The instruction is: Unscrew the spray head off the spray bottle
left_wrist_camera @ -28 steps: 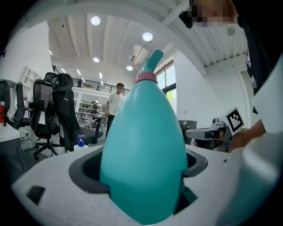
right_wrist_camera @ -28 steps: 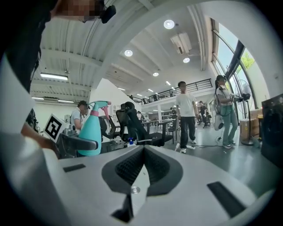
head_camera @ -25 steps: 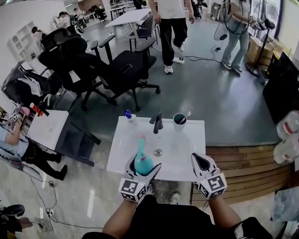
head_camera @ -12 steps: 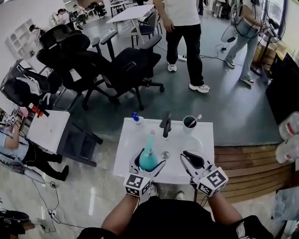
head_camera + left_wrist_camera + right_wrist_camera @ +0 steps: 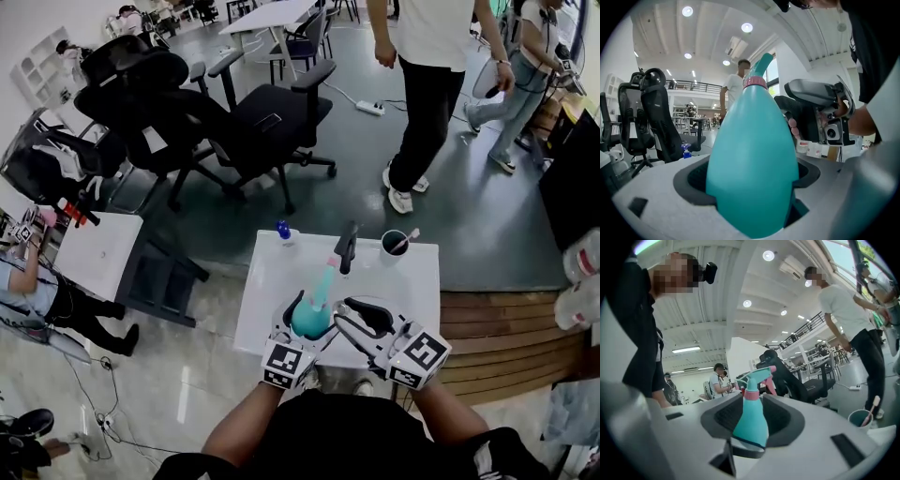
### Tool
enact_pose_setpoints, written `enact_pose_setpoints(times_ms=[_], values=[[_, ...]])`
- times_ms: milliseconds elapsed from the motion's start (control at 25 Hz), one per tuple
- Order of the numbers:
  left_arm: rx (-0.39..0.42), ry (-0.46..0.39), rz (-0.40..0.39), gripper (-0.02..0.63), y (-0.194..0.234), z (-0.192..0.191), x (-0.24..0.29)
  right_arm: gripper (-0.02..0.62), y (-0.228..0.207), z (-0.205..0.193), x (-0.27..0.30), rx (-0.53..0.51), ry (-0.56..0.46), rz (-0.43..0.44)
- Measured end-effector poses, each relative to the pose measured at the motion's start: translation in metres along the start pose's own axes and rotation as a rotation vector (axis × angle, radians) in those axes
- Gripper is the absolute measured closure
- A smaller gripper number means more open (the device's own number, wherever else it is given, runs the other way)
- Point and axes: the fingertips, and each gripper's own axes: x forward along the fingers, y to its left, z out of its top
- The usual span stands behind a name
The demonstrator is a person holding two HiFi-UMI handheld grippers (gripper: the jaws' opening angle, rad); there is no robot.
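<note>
The left claw (image 5: 309, 319) pinches the round lower body of a teal bottle (image 5: 752, 159) and holds it upright over the near part of a white bench (image 5: 272, 281). The bottle's pink-collared spray head (image 5: 757, 375) is on top. The right claw (image 5: 343, 317) is just right of the bottle with its jaws spread and opening, lined up on the bottle but not pressing it. A tap (image 5: 347, 246) and a cup (image 5: 395, 245) stand at the bench's far side.
</note>
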Motion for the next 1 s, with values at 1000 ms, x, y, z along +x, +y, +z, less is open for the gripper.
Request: enact_pose_setpoints(times_ms=[1000], values=[[0.112, -0.005, -0.037, 0.138, -0.015, 0.009, 0.010, 0.433, -0.003, 0.008, 0.031, 0.078, -0.049, -0.088]])
